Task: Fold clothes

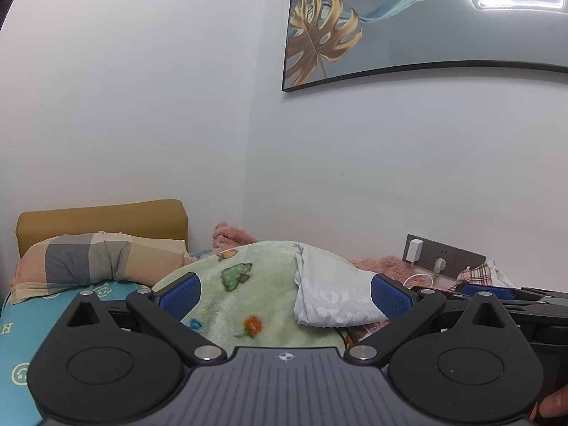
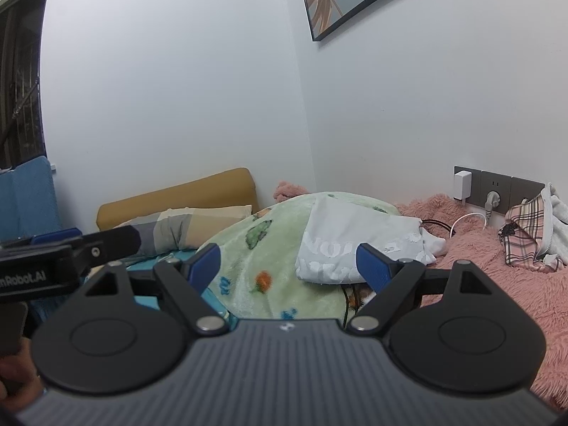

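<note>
The left tool (image 1: pixel 285 294) sits low in the middle of its frame, aimed nearly level with a slight downward tilt toward the wall. Its jaws stand wide apart with nothing between the blue pads (image 1: pixel 181 294), so it is released. A fingertip (image 1: pixel 553 404) shows at the lower right corner of that frame, on the tool's body.

The right tool (image 2: pixel 287 266) holds the same pose in its own frame, low and centred, almost level. It too is released, the pads well apart and gripping nothing. The left tool also shows at the left edge of the right wrist view, just beside the right one.

Ahead of both tools, in the middle of each frame, a pale grey-white garment (image 1: pixel 333 291) lies crumpled on top of a green patterned blanket (image 1: pixel 248 301) heaped on the bed (image 1: pixel 21 340). Neither tool touches it.

A plaid cloth (image 2: pixel 525 238) lies on a pink fluffy blanket (image 2: pixel 497 284) at the right, under the wall sockets (image 2: pixel 497 188). A checked pillow (image 1: pixel 96 259) leans against a mustard headboard (image 1: pixel 103 216) at the left.
</note>
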A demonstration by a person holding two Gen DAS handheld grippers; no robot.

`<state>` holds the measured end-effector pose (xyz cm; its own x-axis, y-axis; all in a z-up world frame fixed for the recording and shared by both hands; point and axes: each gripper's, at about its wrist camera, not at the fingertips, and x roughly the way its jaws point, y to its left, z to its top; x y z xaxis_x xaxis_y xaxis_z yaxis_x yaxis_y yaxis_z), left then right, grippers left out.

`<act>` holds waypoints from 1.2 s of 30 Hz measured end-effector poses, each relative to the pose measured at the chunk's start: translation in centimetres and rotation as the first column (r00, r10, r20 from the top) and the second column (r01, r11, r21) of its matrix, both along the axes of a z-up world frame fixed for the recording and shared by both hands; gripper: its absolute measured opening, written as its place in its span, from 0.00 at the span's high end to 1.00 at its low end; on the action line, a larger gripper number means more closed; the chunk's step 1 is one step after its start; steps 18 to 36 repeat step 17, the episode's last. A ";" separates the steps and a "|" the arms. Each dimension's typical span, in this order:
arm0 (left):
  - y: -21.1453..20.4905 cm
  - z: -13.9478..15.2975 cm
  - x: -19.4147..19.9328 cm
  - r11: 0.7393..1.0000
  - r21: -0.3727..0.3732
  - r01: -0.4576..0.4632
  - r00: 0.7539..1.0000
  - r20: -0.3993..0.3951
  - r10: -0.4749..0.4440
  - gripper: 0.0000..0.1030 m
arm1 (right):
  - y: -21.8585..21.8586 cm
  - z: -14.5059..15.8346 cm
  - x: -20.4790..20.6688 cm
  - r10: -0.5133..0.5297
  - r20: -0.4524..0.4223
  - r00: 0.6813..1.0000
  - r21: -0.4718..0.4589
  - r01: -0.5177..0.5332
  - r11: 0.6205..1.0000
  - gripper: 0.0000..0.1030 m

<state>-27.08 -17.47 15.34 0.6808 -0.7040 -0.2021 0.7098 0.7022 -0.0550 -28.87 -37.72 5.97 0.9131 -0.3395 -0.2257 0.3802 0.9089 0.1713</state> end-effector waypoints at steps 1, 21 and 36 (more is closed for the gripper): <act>0.0 0.0 0.0 1.000 0.000 0.001 1.000 0.000 -0.001 0.00 | 0.0 0.0 0.0 -0.001 0.000 1.000 0.001 0.001 1.000 0.17; 0.4 0.0 0.4 1.000 -0.012 -0.010 1.000 -0.027 0.010 0.00 | -0.2 -0.5 0.0 -0.004 -0.007 1.000 0.009 0.004 1.000 0.17; 0.4 0.0 0.4 1.000 -0.012 -0.010 1.000 -0.027 0.010 0.00 | -0.2 -0.5 0.0 -0.004 -0.007 1.000 0.009 0.004 1.000 0.17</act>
